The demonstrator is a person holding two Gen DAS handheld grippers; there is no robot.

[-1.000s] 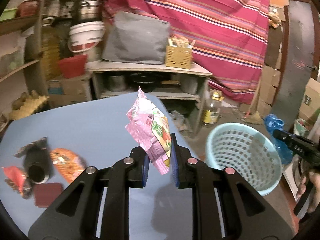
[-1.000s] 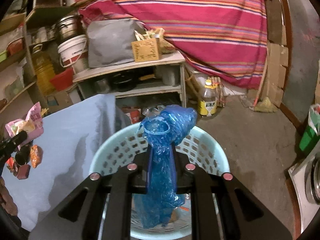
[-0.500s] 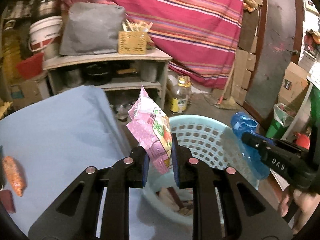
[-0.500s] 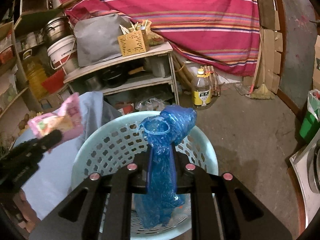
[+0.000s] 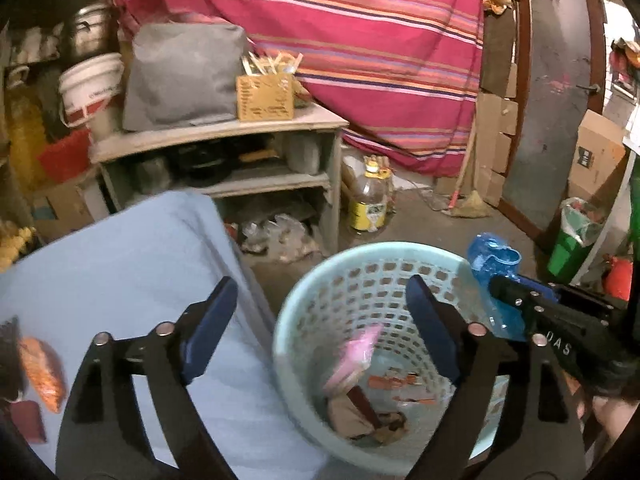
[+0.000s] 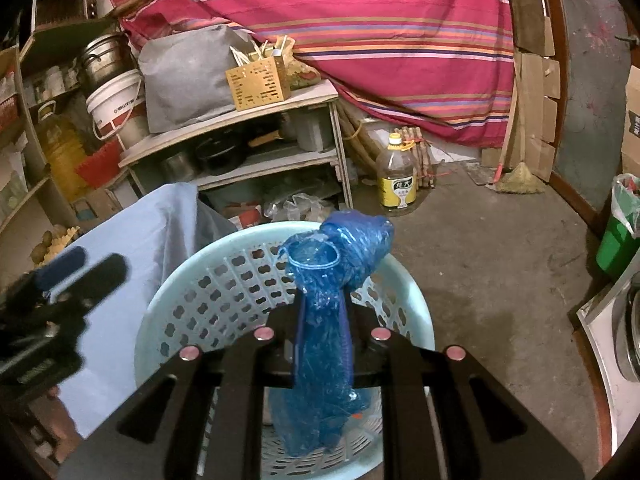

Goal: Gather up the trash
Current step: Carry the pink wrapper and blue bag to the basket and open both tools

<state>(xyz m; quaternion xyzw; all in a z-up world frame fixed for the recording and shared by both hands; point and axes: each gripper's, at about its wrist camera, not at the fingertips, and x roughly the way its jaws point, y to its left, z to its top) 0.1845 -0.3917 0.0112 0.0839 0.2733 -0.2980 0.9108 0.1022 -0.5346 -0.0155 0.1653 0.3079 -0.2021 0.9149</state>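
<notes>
While a big striped red cloth (image 5: 360, 40) hangs across the back of the room, a table with a light blue cover (image 5: 132, 280) sits at the left, and a round basket (image 5: 320, 292) stands on the floor just beside it. The basket is pale blue-green plastic with lots of little holes in its wall. Some trash lies at the bottom of it: brown scraps and bits with orange print.

Over the table edge and the basket is the left gripper (image 5: 320, 320). Its jaws are opening wide, and nothing is between its blue pads. Right under it, inside the basket, is a pink snack wrapper (image 5: 352, 356). It looks blurry, and I cannot tell if it has landed on the other trash.

Over the basket's rim on the other side is the right gripper (image 6: 322, 344). Its jaws are squeezed together on a blue plastic bag (image 6: 324, 320). The bag is see-through and crinkly. Its top sticks up in a bunched knot with a small loop, and its bottom hangs down into the basket.

More trash lies on the table at the far left: an orange wrapper (image 5: 40, 372), and a small dark red piece (image 5: 26, 420) just below it.

Behind the basket, a plastic bottle with a yellow label (image 6: 396, 176) stands on the floor next to a wooden shelf (image 5: 216, 136).
</notes>
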